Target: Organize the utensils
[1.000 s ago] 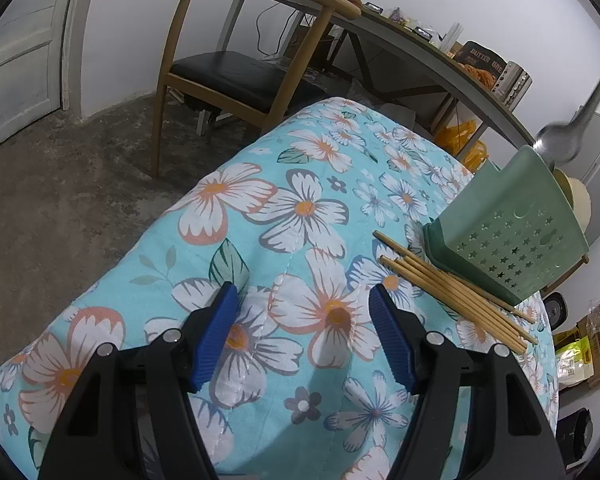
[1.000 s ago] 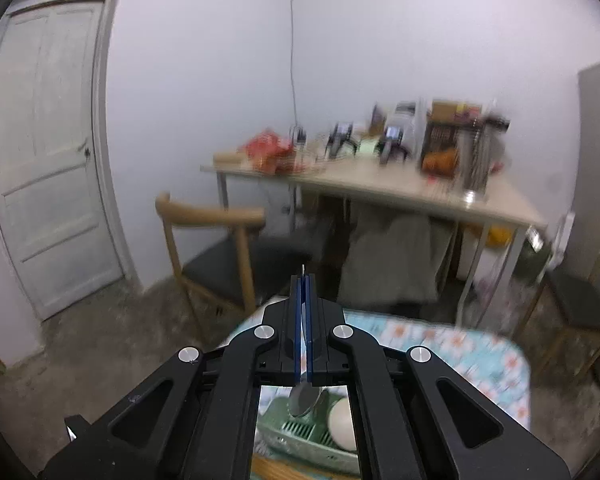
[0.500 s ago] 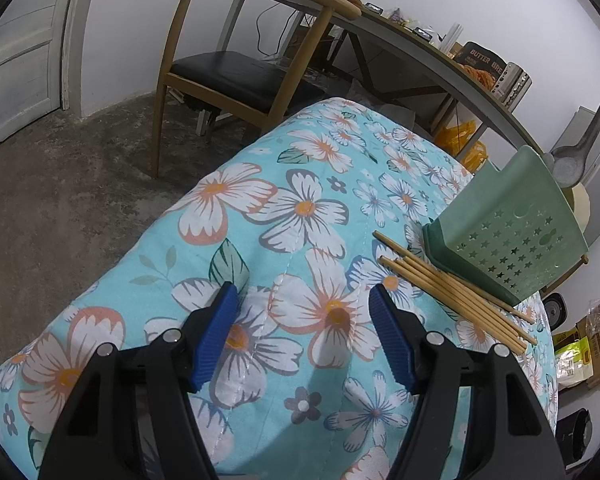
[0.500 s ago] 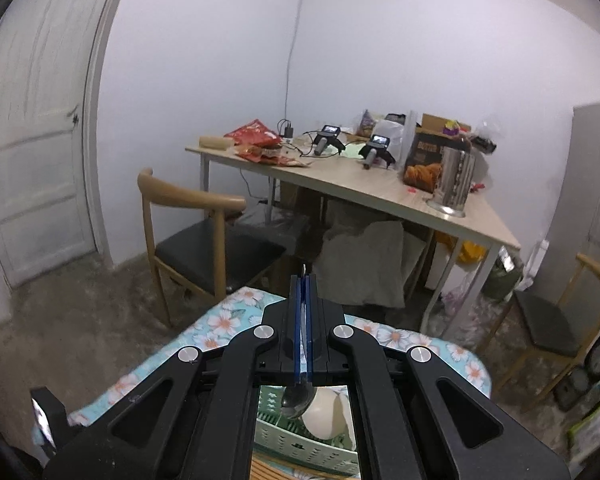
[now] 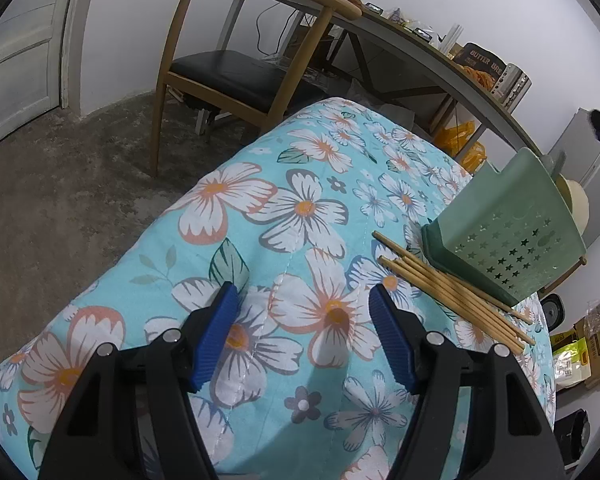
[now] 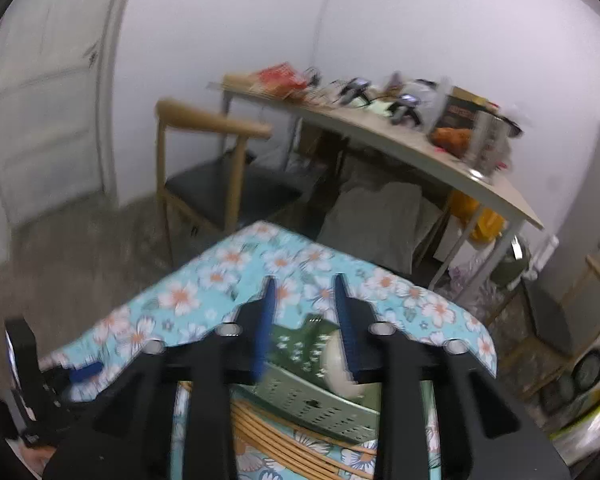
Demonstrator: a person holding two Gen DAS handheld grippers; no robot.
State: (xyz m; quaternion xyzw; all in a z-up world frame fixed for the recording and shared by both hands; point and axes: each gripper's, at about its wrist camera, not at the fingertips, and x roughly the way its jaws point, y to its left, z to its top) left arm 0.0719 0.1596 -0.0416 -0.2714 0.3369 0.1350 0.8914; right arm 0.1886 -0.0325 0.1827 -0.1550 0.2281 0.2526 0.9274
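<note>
Only the right wrist view shows the green holder's [image 6: 300,364] interior.

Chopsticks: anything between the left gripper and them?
Nothing visible. The chopsticks lie bare on the floral cloth, against the green basket, off to the right of the open left gripper.

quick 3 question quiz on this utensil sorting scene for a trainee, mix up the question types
1. True or false: the chopsticks lie inside the green utensil basket.
2. Which gripper has nothing between its jaws? A) left gripper only B) right gripper only C) both
3. Fill in: the cloth under the basket is a ____ tablecloth.

Key
1. False: they lie on the cloth beside it.
2. C: both stand open and empty; the right one's jaws have just been opening above the basket.
3. Floral.
</note>
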